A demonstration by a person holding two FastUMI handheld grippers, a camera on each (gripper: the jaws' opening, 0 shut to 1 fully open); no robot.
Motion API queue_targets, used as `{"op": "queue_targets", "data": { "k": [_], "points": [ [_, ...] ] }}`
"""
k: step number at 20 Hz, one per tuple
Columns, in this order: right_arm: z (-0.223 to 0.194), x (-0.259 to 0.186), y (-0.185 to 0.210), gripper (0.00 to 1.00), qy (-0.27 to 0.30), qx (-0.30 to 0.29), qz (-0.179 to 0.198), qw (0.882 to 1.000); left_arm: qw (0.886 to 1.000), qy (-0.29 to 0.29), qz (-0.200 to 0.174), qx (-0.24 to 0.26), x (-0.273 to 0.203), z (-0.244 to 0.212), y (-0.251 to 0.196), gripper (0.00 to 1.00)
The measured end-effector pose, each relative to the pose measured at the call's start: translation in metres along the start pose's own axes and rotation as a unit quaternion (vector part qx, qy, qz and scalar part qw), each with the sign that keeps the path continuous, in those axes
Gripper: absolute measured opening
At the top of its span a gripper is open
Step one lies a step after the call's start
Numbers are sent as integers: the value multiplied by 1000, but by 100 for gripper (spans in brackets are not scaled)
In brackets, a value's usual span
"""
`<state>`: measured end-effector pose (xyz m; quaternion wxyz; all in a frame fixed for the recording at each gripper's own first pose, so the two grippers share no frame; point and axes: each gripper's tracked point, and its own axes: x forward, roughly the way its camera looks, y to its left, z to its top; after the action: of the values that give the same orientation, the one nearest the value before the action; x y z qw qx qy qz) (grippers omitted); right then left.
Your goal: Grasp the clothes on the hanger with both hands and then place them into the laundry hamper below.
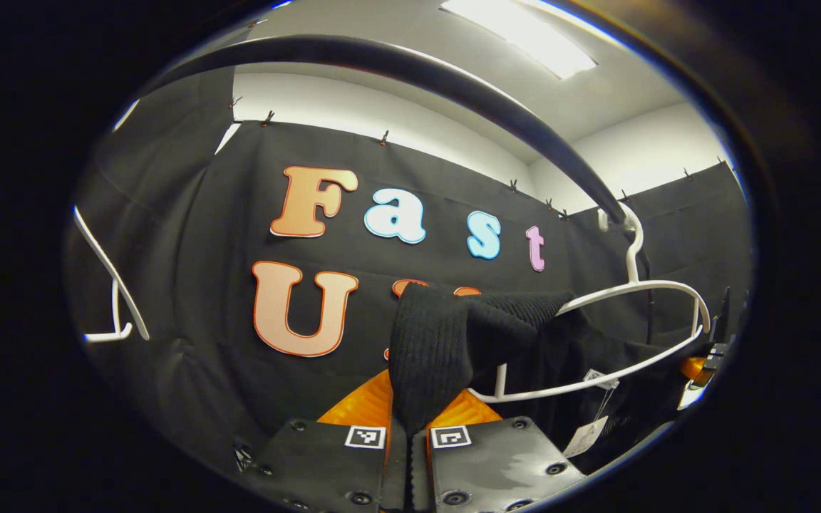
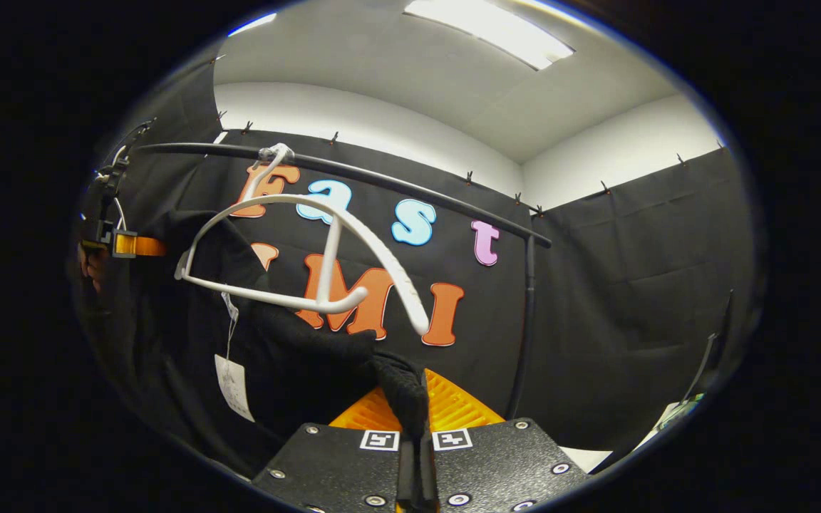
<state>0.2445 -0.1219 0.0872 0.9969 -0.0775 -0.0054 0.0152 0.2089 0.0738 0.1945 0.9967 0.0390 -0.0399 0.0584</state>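
Note:
A black knit garment [image 1: 446, 335] hangs half off a white hanger [image 1: 656, 286] on the black rail [image 1: 453, 78]. My left gripper [image 1: 410, 422] is shut on one ribbed edge of it, pulled away from the hanger. In the right gripper view the same garment [image 2: 296, 363] droops below the tilted hanger [image 2: 353, 228], and my right gripper [image 2: 414, 420] is shut on its other edge. A paper tag [image 2: 232, 385] dangles from the cloth. The other gripper [image 2: 129, 244] shows at the far left, beyond the garment.
A second white hanger [image 1: 115, 285], bare, hangs at the left of the rail. The rail's upright post [image 2: 524, 320] stands to the right of the garment. Black cloth walls close in behind and on both sides.

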Motion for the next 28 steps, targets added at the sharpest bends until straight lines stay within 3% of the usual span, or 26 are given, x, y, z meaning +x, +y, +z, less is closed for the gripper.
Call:
{"op": "queue_targets", "data": {
  "k": [8, 21, 28],
  "points": [
    [-2, -8, 27, 2, -1, 13, 26, 1000, 999, 14, 37, 8, 16, -2, 37, 9],
    [-9, -47, 76, 2, -1, 6, 71, 997, 999, -17, 25, 14, -41, -17, 35, 9],
    [-36, -59, 117, 2, 23, 21, 106, 994, 999, 10, 30, 12, -51, -57, 47, 10]
  ]
}}
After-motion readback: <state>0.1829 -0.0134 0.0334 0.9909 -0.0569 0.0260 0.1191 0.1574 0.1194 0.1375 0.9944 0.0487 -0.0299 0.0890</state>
